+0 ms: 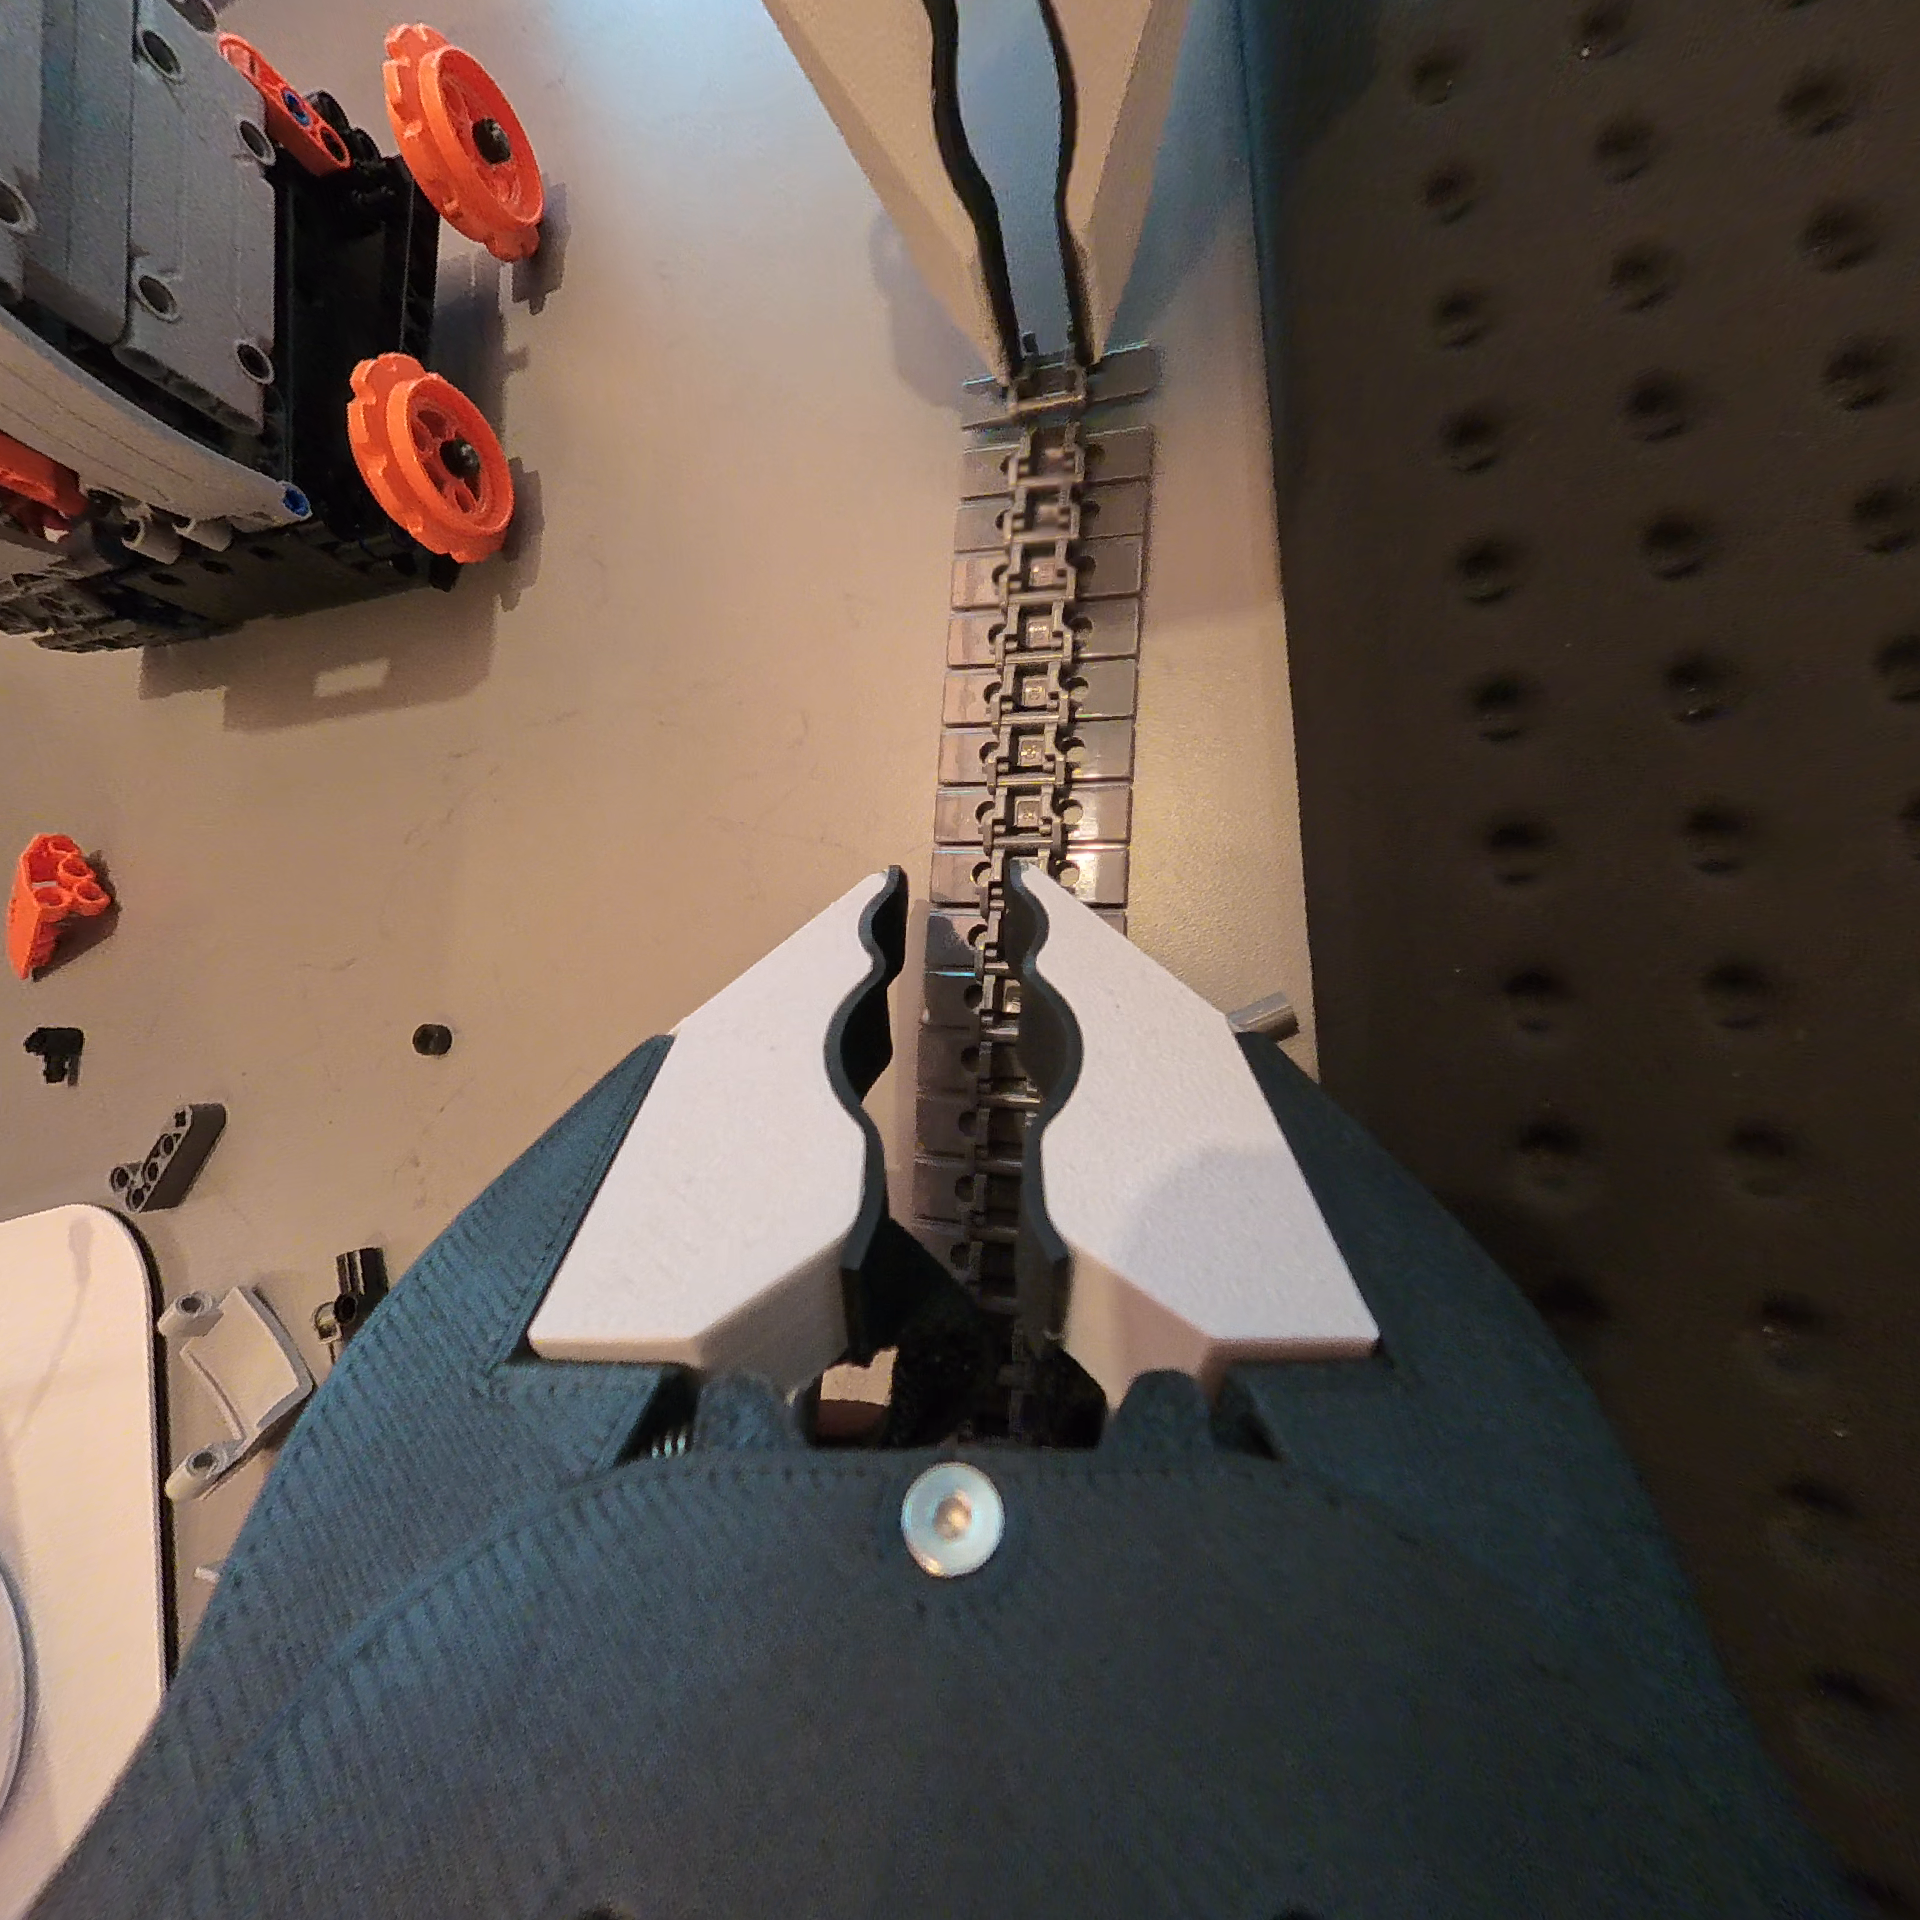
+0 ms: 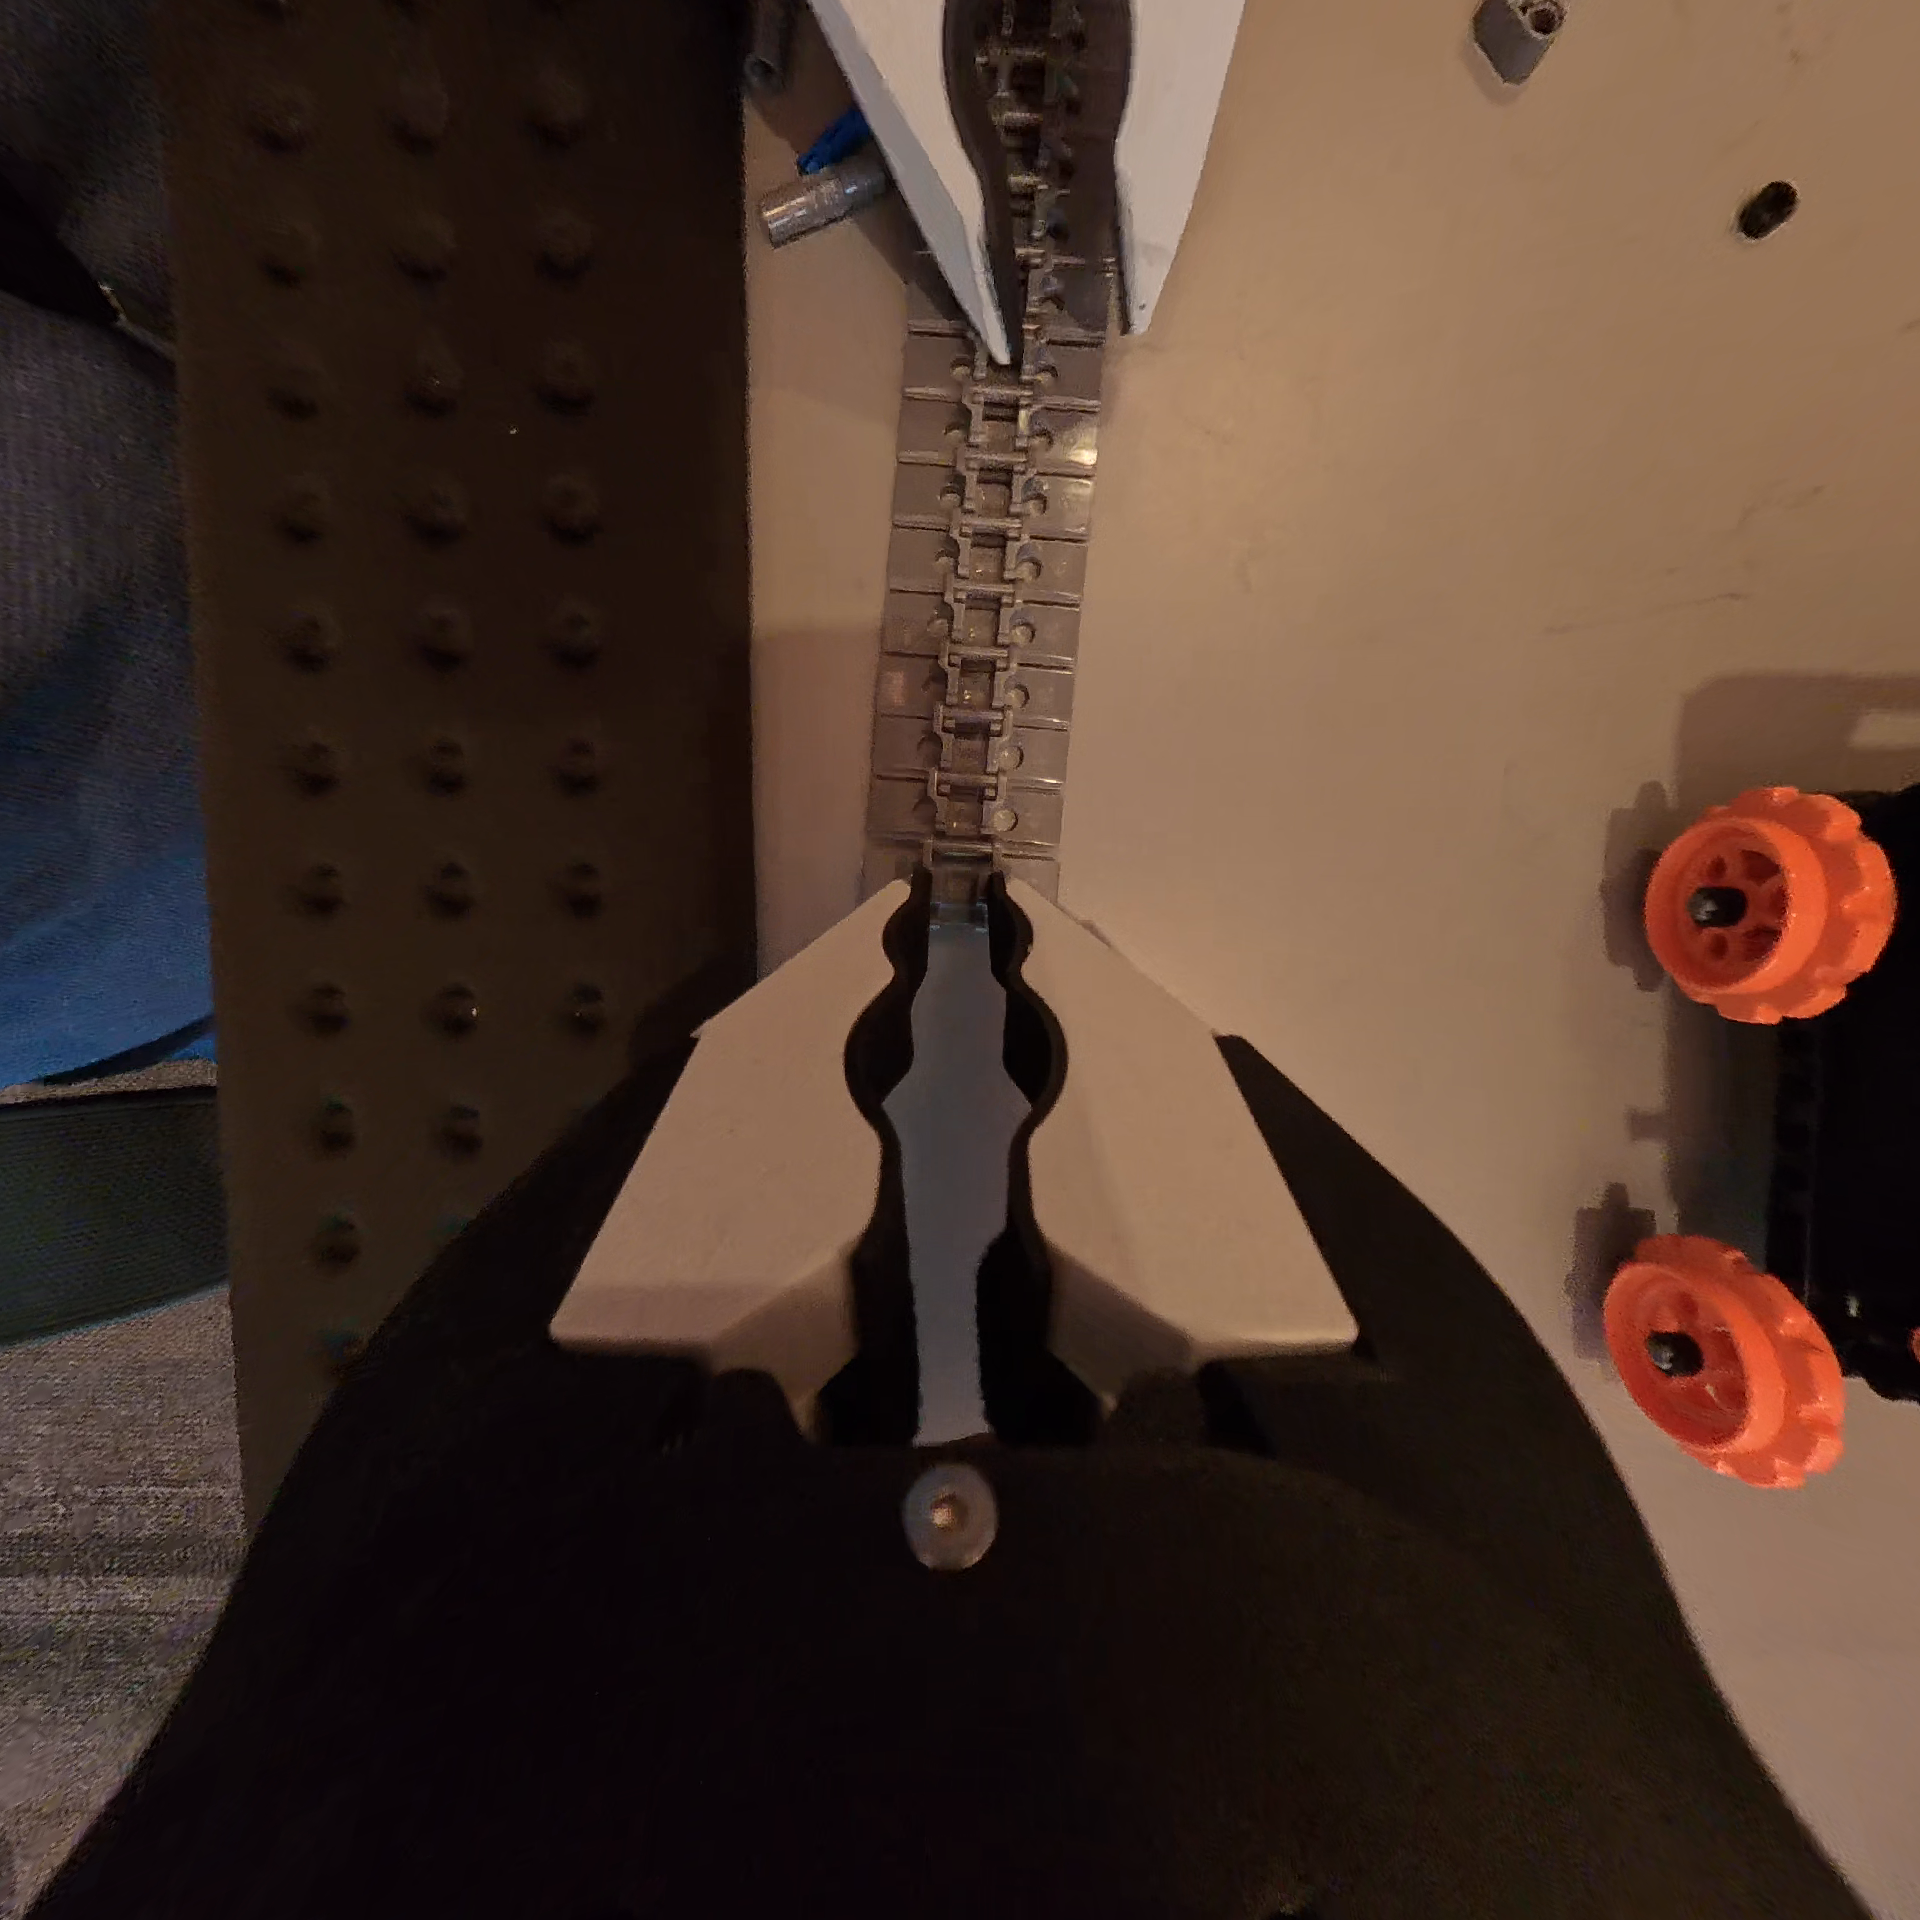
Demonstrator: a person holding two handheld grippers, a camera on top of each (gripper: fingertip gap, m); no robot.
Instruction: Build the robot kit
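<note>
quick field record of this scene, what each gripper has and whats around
surface: pale table
left gripper: over one end of the grey tread chain, jaws slightly apart astride its centre links
right gripper: tips pinching the chain's other end link
vehicle: grey and black brick model, two orange wheels facing the chain
loose parts: orange piece, small black and grey bits
table edge: dark studded panel

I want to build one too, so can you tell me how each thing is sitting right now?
Long grey plastic link track: stretched flat on the table, held at both ends.
Left hand-held gripper: straddling one track end, fingers slightly apart.
Right hand-held gripper: pinching the other end link.
Grey and black toy vehicle with orange wheels: tipped on its side, trackless.
Small orange connector piece: loose.
</note>
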